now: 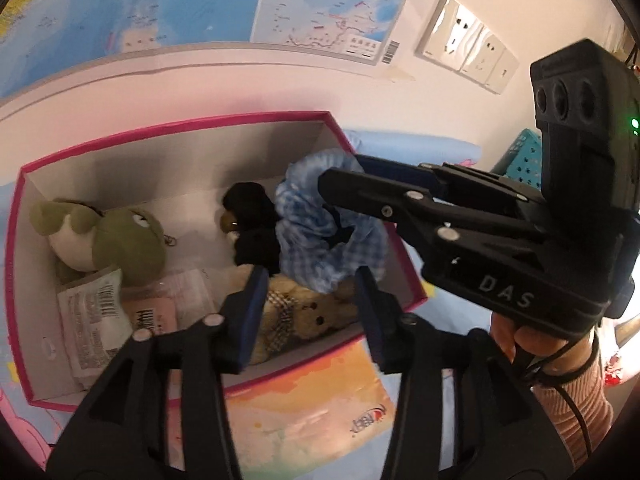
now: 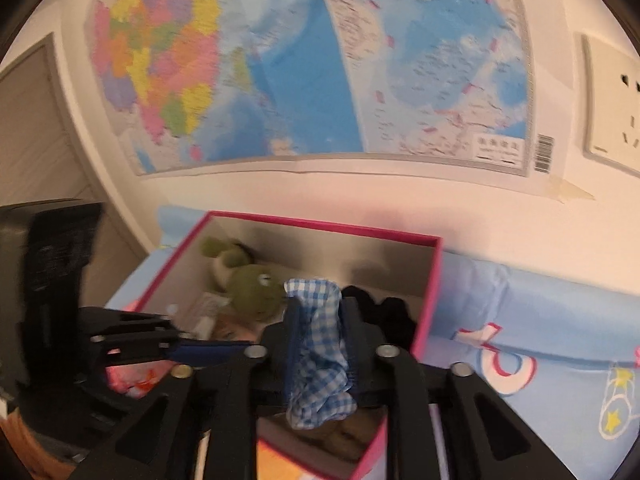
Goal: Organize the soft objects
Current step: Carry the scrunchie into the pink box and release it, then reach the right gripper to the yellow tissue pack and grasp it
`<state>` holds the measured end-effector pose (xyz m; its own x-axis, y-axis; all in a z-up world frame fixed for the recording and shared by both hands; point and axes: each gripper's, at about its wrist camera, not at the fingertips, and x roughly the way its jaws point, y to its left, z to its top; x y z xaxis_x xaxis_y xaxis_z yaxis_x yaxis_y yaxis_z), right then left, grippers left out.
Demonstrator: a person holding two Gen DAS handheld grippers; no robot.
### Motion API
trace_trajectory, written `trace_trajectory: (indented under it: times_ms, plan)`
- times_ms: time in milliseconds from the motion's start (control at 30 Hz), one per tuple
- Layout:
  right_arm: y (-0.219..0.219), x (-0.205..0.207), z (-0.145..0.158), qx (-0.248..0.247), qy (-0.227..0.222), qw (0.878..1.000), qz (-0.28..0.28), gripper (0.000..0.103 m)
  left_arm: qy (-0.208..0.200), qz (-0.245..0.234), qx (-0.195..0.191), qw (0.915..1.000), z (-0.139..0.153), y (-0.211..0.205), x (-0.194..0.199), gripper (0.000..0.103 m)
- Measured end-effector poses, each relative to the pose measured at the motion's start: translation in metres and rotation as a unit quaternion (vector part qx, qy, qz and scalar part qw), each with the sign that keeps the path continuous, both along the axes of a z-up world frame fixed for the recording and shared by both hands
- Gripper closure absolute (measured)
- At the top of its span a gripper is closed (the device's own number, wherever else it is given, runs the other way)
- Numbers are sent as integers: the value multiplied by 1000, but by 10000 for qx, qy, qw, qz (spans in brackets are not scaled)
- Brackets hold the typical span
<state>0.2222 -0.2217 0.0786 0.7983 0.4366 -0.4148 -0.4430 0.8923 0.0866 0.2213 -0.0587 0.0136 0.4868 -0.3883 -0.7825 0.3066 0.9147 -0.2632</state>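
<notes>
One open pink-rimmed box sits on a blue patterned cloth beside a white wall. Inside it are three soft toys: a green frog plush at the left, a black plush near the middle, and a tan plush at the front. Some flat packets with barcodes also lie on the box floor.

There are two grippers. The right gripper has its pads closed on one blue-and-white checked scrunchie, which hangs over the right part of the box, above the black plush. The left gripper hovers over the front of the box with its jaws partly apart and nothing between them; the tan plush shows through the gap.

Two maps are taped to the wall above. Wall sockets sit to the right, and a teal perforated basket stands behind the right gripper's body. A hand in a ribbed pink sleeve grips the right tool.
</notes>
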Motion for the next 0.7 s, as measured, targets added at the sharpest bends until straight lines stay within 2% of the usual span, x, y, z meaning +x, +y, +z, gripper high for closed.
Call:
trace_trajectory:
  times_ms: [33, 133, 200, 333, 433, 700]
  plan:
    - [0, 1, -1, -56, -28, 10000, -72, 69, -25, 11, 25, 10000, 0, 0, 0, 55]
    - [-4, 1, -1, -33, -90, 9996, -263, 63, -129, -20, 40, 9999, 5, 3, -9, 55]
    - [-7, -6, 0, -40, -182, 9993, -333, 63, -295, -58, 74, 9995, 11, 5, -20, 55]
    - [-14, -36, -1, -32, -358, 9993, -115, 62, -715, -370, 33, 9967, 26, 9, -57, 55]
    - [-19, -66, -5, -25, -446, 9990, 99, 57, -901, -518, 9, 9946, 32, 11, -81, 55]
    - [-25, -127, -38, 216, -194, 9959, 859, 51, -861, -589, -21, 9945, 18, 30, -134, 55]
